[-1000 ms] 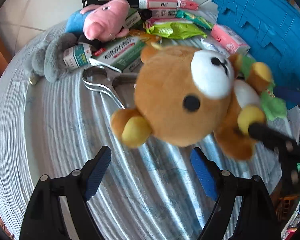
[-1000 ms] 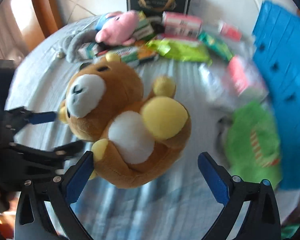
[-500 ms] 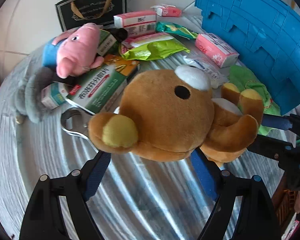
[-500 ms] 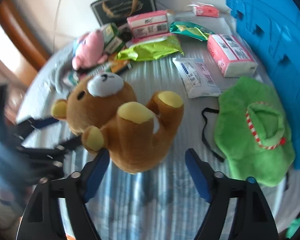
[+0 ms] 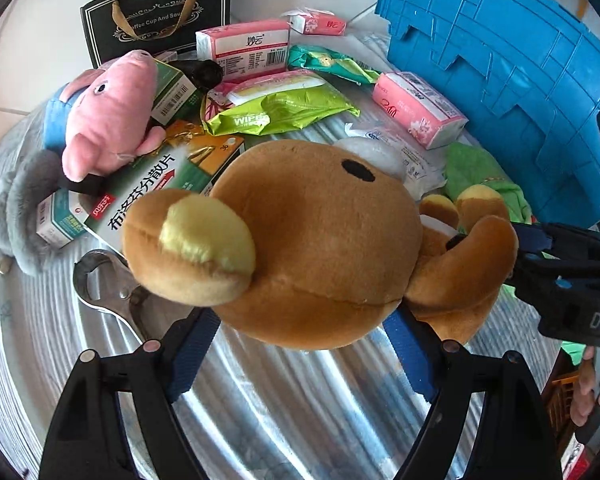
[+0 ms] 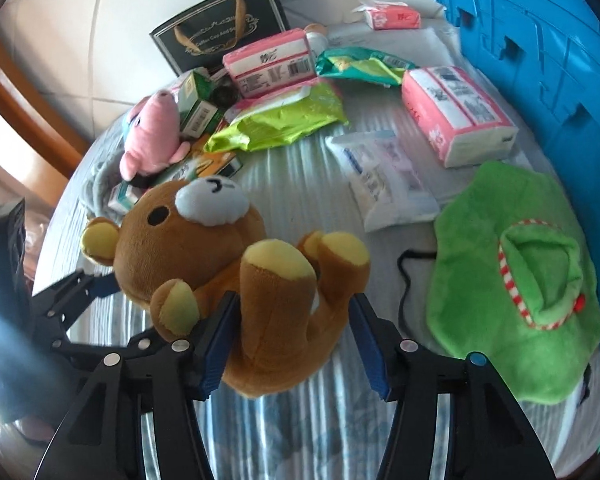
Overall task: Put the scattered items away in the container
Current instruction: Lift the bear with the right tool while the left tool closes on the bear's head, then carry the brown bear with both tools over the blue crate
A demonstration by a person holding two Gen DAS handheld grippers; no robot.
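bear (image 6: 228, 264): now wedged between both claws, where a second ago sat loose and upright ahead of them; head toward left claw, rump and legs toward right claw.
right claw (image 6: 292, 332): closing; much wider a second ago; blue pads now against brown hips on both sides, just starting to bite.
left claw (image 5: 304, 344): jaws wide apart, width unchanged over the last second; underside of bear's head resting over the blue pads, no squeeze visible.
meaning for task: looks like first item being secured for transfer; nothing yet seen inside blue crate (image 6: 548, 60), standing to right of and beyond right claw.
bear material: short plush, soft stuffed body, rounded head, yellow ear and paw pads, white muzzle; likely to compress under grip.
green plush pouch (image 6: 512, 320): fuzzy, floppy, red-white striped trim, lying just right of right claw.
pink pig toy (image 5: 108, 116): plush, beyond left claw to its left.
tissue packs (image 6: 456, 116): pink crinkly film, blocky, ahead of right claw.
wipes pack (image 5: 280, 108): glossy green foil, flat.
wrench (image 5: 100, 280): bare metal, hard, partly under bear.
table cover (image 5: 260, 412): ribbed, shiny, striped.
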